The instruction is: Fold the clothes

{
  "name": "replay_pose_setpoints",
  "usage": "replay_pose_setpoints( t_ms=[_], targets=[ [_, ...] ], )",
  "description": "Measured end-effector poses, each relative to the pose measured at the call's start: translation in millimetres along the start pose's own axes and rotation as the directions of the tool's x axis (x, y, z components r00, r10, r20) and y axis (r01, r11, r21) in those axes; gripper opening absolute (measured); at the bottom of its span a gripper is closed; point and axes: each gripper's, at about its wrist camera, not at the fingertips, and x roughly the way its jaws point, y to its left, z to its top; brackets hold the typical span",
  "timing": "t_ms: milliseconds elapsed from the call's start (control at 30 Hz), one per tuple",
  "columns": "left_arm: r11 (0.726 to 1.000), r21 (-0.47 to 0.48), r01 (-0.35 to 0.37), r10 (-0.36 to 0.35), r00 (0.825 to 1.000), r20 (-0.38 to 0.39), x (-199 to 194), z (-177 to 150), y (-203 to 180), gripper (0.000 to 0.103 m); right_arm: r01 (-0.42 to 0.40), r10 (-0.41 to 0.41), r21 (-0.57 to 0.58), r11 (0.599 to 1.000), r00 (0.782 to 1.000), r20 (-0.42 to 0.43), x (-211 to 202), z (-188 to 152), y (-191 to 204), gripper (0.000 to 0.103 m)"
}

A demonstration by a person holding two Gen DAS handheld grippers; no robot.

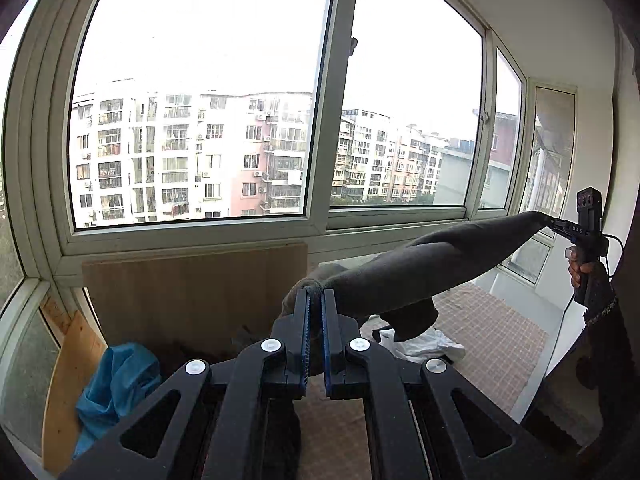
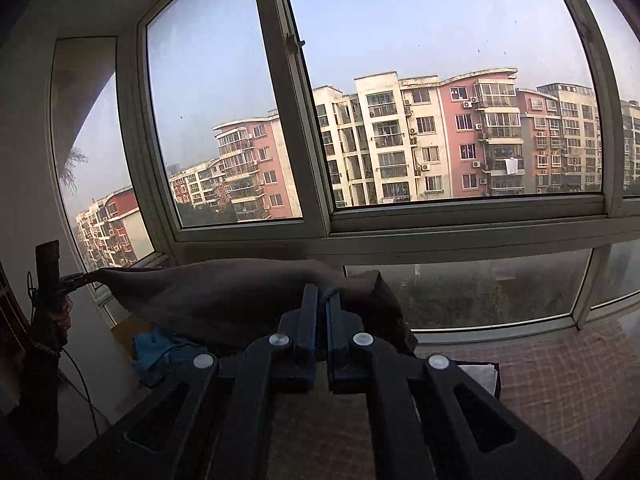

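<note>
Jaws of the left gripper (image 1: 316, 300) are clamped narrow on one end of the grey garment (image 1: 420, 268); the right gripper (image 2: 322, 294) is pinched on the other end. Garment is held aloft before the window (image 1: 200, 100), stretched between both, long axis running side to side, slack hanging beneath. Step judged: lift and spread. Next, lowering flat is called for, tension kept even.
</note>
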Motion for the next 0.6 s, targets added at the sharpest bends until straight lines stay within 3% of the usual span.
replay_pose_setpoints(
  t_ms=[133,200,267,333,433,500,600],
  targets=[
    [1.000,-0.021,0.000,-0.003,0.990,-0.140,4,-86,1,0.004,0.019,0.006,0.115,0.993,0.976,-0.219,26,-118,-36,0.003],
    [0.997,-0.074,0.017,-0.033,0.975,-0.218,16,-140,4,0.004,0.046,0.013,0.172,0.984,0.944,-0.330,47,-185,-53,0.003],
    [0.994,-0.103,0.026,-0.058,0.946,-0.318,38,-198,4,0.004,0.084,0.017,0.217,0.973,0.904,-0.427,69,-249,-68,0.003],
    [0.988,-0.149,0.030,-0.090,0.905,-0.417,60,-257,6,0.004,0.123,0.045,0.291,0.949,0.859,-0.509,85,-313,-86,0.003],
    [0.963,-0.269,0.017,-0.165,0.826,-0.539,84,-353,13,0.004,0.201,0.040,0.307,0.930,0.777,-0.629,102,-393,-100,0.003],
    [0.945,-0.327,-0.004,-0.207,0.768,-0.607,95,-410,8,0.004,0.242,0.044,0.317,0.917,0.730,-0.682,105,-428,-107,0.003],
    [0.932,-0.362,-0.014,-0.248,0.705,-0.665,102,-461,-4,0.004,0.264,0.042,0.317,0.911,0.705,-0.708,101,-448,-115,0.003]
  ],
)
